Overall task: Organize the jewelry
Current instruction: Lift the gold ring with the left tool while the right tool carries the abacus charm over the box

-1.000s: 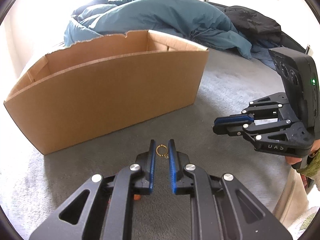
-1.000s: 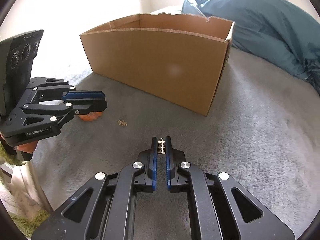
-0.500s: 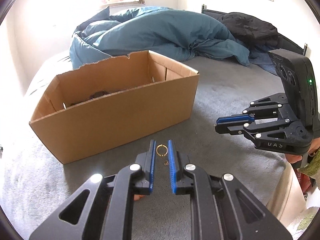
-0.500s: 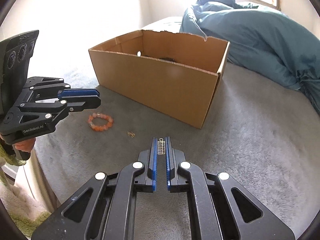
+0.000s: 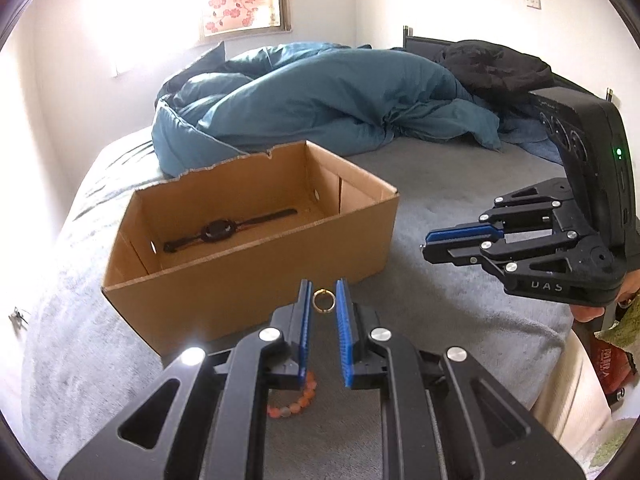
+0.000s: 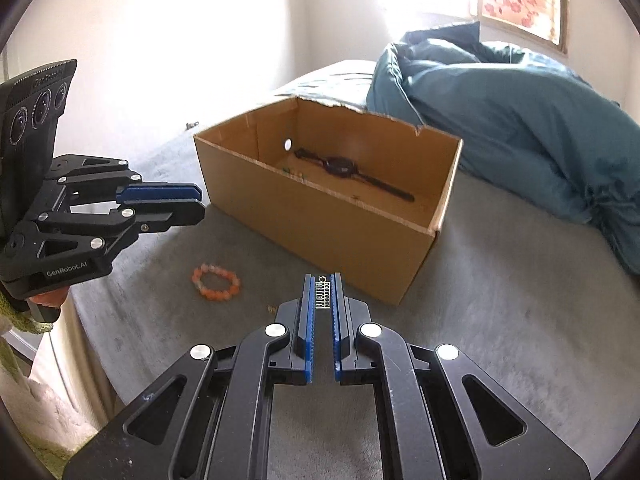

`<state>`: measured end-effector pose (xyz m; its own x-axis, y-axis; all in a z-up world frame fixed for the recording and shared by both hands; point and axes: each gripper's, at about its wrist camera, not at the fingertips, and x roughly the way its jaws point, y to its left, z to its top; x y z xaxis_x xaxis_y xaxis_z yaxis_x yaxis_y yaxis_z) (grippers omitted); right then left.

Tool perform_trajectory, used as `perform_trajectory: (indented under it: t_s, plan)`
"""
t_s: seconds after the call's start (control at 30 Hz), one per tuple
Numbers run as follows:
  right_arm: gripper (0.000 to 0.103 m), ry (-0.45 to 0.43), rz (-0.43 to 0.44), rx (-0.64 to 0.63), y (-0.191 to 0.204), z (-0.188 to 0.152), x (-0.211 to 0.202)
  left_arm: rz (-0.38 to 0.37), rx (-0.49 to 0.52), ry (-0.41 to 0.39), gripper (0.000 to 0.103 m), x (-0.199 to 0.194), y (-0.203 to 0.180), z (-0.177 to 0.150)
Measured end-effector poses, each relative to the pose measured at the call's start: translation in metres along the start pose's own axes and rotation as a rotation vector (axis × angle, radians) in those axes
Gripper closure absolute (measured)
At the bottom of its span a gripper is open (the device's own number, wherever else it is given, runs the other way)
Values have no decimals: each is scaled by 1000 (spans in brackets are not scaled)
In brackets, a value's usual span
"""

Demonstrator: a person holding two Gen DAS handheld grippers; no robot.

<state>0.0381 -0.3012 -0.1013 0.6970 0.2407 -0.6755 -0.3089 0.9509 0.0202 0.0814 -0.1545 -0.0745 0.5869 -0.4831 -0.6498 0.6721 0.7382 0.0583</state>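
My left gripper (image 5: 323, 300) is shut on a small gold ring (image 5: 323, 301), held in the air in front of the open cardboard box (image 5: 248, 280). My right gripper (image 6: 323, 294) is shut on a small flat gold pendant (image 6: 323, 292), also raised before the box (image 6: 320, 232). A black wristwatch (image 5: 218, 230) lies on the box floor, seen too in the right wrist view (image 6: 340, 166). An orange bead bracelet (image 6: 216, 282) lies on the grey bed cover, partly hidden under my left fingers (image 5: 292, 400). Each gripper shows in the other's view: right (image 5: 430, 242), left (image 6: 198, 204).
A crumpled blue duvet (image 5: 320, 100) lies behind the box, with dark clothing (image 5: 496, 64) at the back right. A tiny gold piece (image 6: 273, 309) rests on the grey cover (image 6: 500, 340) near the bracelet. The bed edge drops off beside both hands. A small item (image 5: 18, 316) sits far left.
Both grippers have risen with their pieces still held, so the box interior and the watch inside have come into view. The bracelet now shows below the left fingers.
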Motion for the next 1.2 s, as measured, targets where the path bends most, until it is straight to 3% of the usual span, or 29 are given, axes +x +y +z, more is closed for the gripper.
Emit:
perform_trajectory:
  t_s: [0.37, 0.7, 1.2]
  plan:
    - [97, -61, 6, -38, 2, 43, -3, 36, 23, -48, 91, -5, 14, 27]
    - [97, -71, -6, -43, -11, 77, 17, 35, -19, -57, 91, 13, 42, 48]
    - [97, -4, 20, 26, -45, 92, 71, -7, -161, 62, 91, 85, 106, 73]
